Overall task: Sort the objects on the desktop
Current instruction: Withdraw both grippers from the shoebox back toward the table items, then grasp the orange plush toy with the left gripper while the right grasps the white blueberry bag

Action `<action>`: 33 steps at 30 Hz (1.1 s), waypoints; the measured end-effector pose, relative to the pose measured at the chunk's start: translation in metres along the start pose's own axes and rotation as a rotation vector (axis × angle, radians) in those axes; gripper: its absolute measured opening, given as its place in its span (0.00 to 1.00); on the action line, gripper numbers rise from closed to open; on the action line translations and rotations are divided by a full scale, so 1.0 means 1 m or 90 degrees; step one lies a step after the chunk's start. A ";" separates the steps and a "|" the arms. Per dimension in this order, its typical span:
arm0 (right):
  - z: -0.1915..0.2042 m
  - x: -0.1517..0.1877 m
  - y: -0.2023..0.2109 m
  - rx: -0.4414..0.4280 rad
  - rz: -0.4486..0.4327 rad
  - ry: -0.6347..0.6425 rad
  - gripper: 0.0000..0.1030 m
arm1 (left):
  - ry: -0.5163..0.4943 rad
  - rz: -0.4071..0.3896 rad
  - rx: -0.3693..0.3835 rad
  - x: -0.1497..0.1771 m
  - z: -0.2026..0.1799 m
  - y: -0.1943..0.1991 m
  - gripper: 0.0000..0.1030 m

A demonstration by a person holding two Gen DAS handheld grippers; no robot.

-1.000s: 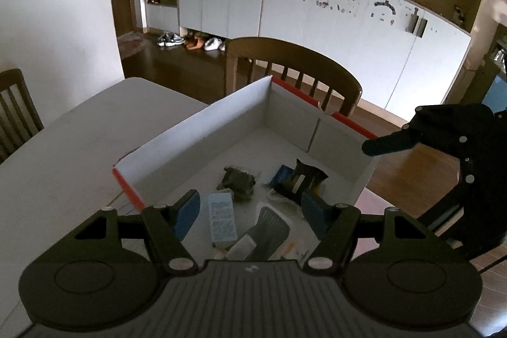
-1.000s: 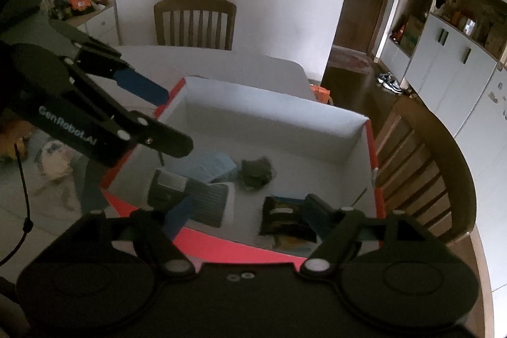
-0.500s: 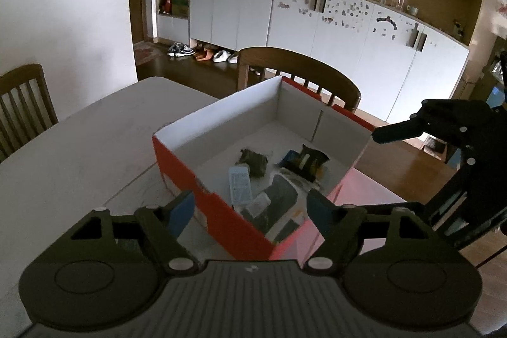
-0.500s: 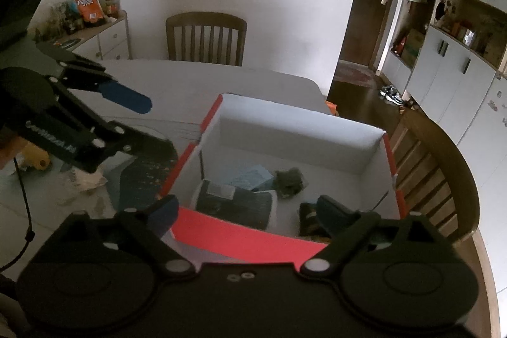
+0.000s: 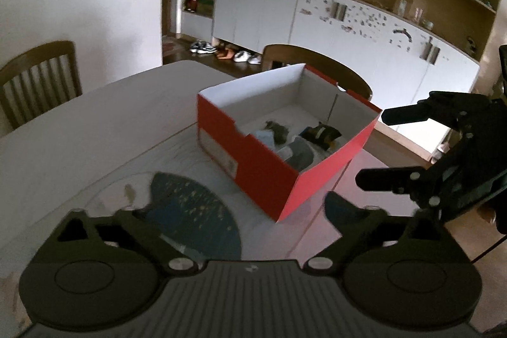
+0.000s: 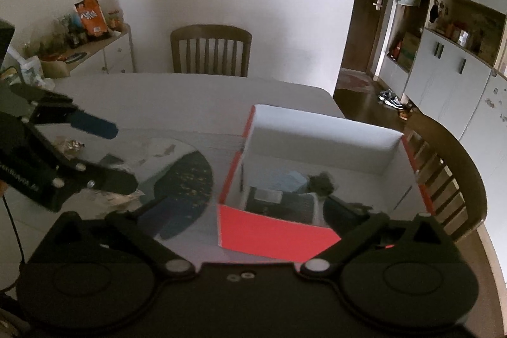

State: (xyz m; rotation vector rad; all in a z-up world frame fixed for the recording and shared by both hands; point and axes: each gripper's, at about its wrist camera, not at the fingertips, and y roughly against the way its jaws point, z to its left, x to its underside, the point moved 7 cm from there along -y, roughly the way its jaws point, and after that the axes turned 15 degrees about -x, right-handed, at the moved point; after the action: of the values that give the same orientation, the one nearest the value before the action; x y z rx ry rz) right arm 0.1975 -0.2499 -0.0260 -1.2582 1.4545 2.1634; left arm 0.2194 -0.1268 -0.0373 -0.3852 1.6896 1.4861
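Both tools, left tool [image 5: 240, 217] and right tool [image 6: 233, 219], have just been spreading and now gape wide and empty. Beyond them the red box [image 5: 253, 162] sits near the worktop [image 5: 95, 116] edge, sorted items [image 5: 294, 138] inside; releasing there was probably the aim.

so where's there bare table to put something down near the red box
Bare table lies between the red box and the far chair. It is crowded nearer in: the dark fan-shaped mat beside the box, scraps by the open left gripper. The box floor is mostly covered with items.
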 end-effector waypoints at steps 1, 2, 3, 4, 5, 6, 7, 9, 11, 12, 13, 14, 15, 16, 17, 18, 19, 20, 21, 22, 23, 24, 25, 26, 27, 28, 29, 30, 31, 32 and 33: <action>0.005 -0.001 0.000 -0.001 -0.004 0.000 0.99 | 0.006 -0.002 -0.003 0.004 0.004 0.004 1.00; 0.009 -0.001 -0.001 -0.003 -0.007 0.000 0.99 | 0.012 -0.003 -0.008 0.008 0.008 0.008 1.00; 0.014 -0.001 -0.002 -0.006 -0.009 -0.001 0.99 | 0.019 -0.005 -0.015 0.013 0.013 0.012 1.00; 0.019 -0.002 -0.004 -0.010 -0.010 -0.001 0.99 | 0.025 -0.006 -0.021 0.018 0.018 0.015 1.00; 0.024 -0.003 -0.006 -0.013 -0.012 0.000 0.99 | 0.032 -0.005 -0.026 0.022 0.022 0.018 1.00; 0.029 -0.004 -0.007 -0.016 -0.014 0.002 0.99 | 0.040 -0.003 -0.033 0.028 0.028 0.021 1.00; 0.034 -0.005 -0.010 -0.019 -0.015 0.004 0.99 | 0.048 -0.002 -0.037 0.033 0.034 0.024 1.00; 0.044 -0.006 -0.014 -0.025 -0.017 0.006 0.99 | 0.063 0.002 -0.048 0.042 0.043 0.028 1.00; 0.053 -0.007 -0.019 -0.029 -0.019 0.007 0.99 | 0.074 -0.002 -0.068 0.052 0.055 0.034 1.00; 0.056 -0.008 -0.022 -0.030 -0.019 0.008 0.99 | 0.079 -0.008 -0.082 0.057 0.062 0.038 1.00; 0.060 -0.008 -0.025 -0.031 -0.019 0.008 0.99 | 0.083 -0.011 -0.091 0.060 0.067 0.041 1.00; 0.063 -0.009 -0.028 -0.032 -0.019 0.008 0.99 | 0.088 -0.013 -0.099 0.064 0.072 0.044 1.00; 0.066 -0.009 -0.031 -0.033 -0.019 0.008 0.99 | 0.094 -0.013 -0.108 0.069 0.078 0.046 1.00; 0.068 -0.009 -0.034 -0.033 -0.019 0.008 0.99 | 0.098 -0.011 -0.112 0.074 0.082 0.047 1.00; 0.071 -0.010 -0.037 -0.033 -0.020 0.008 0.99 | 0.103 -0.008 -0.117 0.079 0.086 0.048 1.00; 0.074 -0.009 -0.040 -0.034 -0.019 0.007 0.99 | 0.106 -0.004 -0.122 0.083 0.091 0.049 1.00; 0.077 -0.009 -0.043 -0.035 -0.017 0.007 0.99 | 0.109 -0.002 -0.127 0.087 0.094 0.050 1.00; 0.079 -0.009 -0.046 -0.035 -0.015 0.007 0.99 | 0.112 0.001 -0.133 0.091 0.099 0.051 1.00; 0.082 -0.009 -0.049 -0.036 -0.014 0.007 0.99 | 0.116 0.005 -0.137 0.095 0.105 0.051 1.00; 0.085 -0.008 -0.052 -0.039 -0.011 0.006 0.99 | 0.122 0.008 -0.140 0.098 0.109 0.051 1.00; 0.088 -0.008 -0.055 -0.041 -0.009 0.007 0.99 | 0.128 0.012 -0.143 0.100 0.113 0.051 1.00; 0.090 -0.008 -0.058 -0.044 -0.007 0.008 0.99 | 0.133 0.017 -0.149 0.104 0.119 0.050 1.00; 0.094 -0.008 -0.062 -0.047 -0.004 0.010 0.99 | 0.139 0.021 -0.154 0.106 0.123 0.050 1.00; 0.096 -0.008 -0.066 -0.049 -0.001 0.012 0.99 | 0.144 0.024 -0.157 0.109 0.128 0.049 1.00; 0.099 -0.008 -0.069 -0.052 0.001 0.013 0.99 | 0.150 0.029 -0.162 0.112 0.132 0.048 1.00; 0.102 -0.009 -0.073 -0.055 0.004 0.014 0.99 | 0.155 0.033 -0.165 0.114 0.135 0.047 1.00; 0.104 -0.009 -0.076 -0.056 0.005 0.016 0.99 | 0.160 0.037 -0.170 0.114 0.138 0.045 1.00; 0.106 -0.009 -0.080 -0.058 0.007 0.017 0.99 | 0.168 0.040 -0.179 0.116 0.143 0.044 1.00; 0.108 -0.010 -0.083 -0.059 0.007 0.018 0.99 | 0.174 0.041 -0.185 0.117 0.147 0.043 1.00; 0.109 -0.010 -0.087 -0.060 0.008 0.019 0.99 | 0.179 0.041 -0.191 0.119 0.151 0.042 1.00; 0.110 -0.011 -0.090 -0.061 0.009 0.020 0.99 | 0.182 0.043 -0.197 0.119 0.155 0.039 1.00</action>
State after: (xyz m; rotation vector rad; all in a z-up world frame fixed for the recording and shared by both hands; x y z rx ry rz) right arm 0.2024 -0.1112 -0.0601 -1.3228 1.3909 2.2564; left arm 0.1786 0.0605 -0.0923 -0.7438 1.7025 1.8175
